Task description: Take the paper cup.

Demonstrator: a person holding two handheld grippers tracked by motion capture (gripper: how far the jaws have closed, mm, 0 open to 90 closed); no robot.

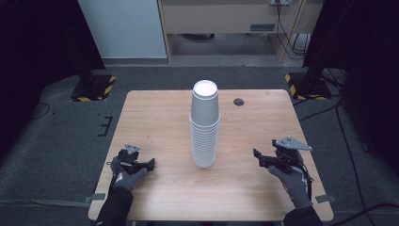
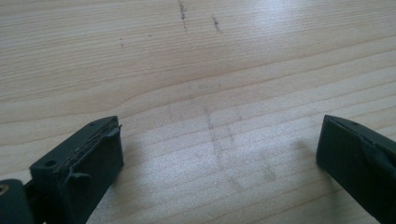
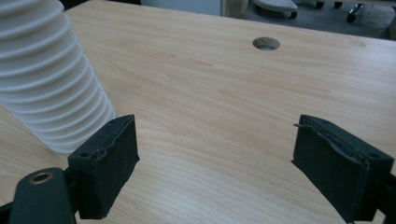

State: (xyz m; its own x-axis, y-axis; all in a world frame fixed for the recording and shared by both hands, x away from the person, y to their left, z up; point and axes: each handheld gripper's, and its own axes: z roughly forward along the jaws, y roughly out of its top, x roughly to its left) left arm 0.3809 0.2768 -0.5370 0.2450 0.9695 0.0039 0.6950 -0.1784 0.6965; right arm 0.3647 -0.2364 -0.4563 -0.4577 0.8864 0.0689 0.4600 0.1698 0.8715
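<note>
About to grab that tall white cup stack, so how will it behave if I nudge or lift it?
The cup stack is tall on a narrow base, so a high push would likely tip it. It looks like light paper, probably crushable. Lifting the top cup may pull only some cups free.

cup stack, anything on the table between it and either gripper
Nothing visible. Bare wood lies between the cup stack and the left gripper, and likewise the right gripper. Both are open and empty.
</note>
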